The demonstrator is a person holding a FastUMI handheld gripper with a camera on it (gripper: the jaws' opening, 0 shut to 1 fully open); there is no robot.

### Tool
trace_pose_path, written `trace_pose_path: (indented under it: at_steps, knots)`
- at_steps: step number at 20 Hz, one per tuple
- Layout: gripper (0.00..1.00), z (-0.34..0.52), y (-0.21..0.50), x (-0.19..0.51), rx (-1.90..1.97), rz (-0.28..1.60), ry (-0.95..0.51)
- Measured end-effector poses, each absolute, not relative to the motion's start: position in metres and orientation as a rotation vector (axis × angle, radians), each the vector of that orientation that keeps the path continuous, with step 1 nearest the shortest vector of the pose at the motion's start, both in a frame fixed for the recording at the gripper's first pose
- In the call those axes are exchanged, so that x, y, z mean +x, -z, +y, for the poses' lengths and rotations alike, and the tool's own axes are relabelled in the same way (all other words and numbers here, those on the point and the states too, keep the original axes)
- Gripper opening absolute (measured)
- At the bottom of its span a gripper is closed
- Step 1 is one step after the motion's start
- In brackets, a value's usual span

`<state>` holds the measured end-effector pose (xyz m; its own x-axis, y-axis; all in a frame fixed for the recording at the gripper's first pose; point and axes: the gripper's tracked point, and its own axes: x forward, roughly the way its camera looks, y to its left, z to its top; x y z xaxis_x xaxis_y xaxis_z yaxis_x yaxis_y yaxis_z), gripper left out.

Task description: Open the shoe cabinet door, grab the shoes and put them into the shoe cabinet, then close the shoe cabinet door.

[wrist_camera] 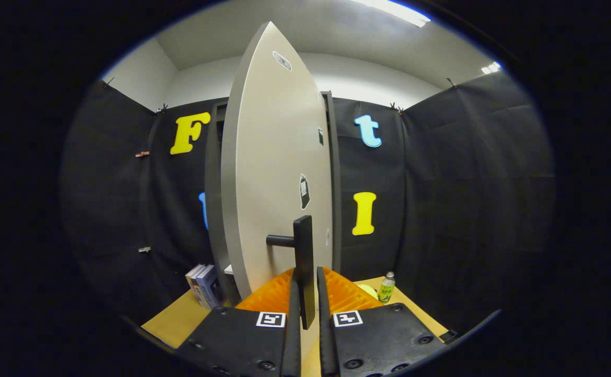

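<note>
Black booth cloth backs a wooden tabletop (179, 319) where the shoe cabinet door (276, 173) stands ajar. The gripper (305, 303) pinches the door's bar handle (303, 262) between narrow fingers. Pulling off the hinge arc may slip the handle free.

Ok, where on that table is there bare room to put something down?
Bare tabletop shows left of the tongs, in front of the books. A smaller strip lies right of them, past the green bottle. Straight ahead is crowded: the cabinet door stands there, its handle between the tongs' fingers.
</note>
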<state>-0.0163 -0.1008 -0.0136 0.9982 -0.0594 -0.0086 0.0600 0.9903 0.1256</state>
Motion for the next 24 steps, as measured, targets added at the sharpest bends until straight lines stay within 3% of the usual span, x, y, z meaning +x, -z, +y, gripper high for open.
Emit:
trace_pose_path:
  at_steps: [3,10,14,17,20,23,24]
  knots:
    - [0.13,-0.131,0.009,-0.011,0.106,-0.014,0.13]
    - [0.08,-0.158,0.013,-0.018,0.134,-0.003,0.09]
    - [0.09,-0.193,0.012,-0.033,0.156,0.001,0.141]
    - [0.28,-0.202,0.005,-0.051,0.132,-0.026,0.186]
    - [0.37,-0.2,-0.009,-0.07,0.094,-0.04,0.199]
    - [0.77,-0.176,-0.01,-0.083,0.082,-0.014,0.164]
    - [0.85,-0.166,-0.01,-0.087,0.081,-0.008,0.139]
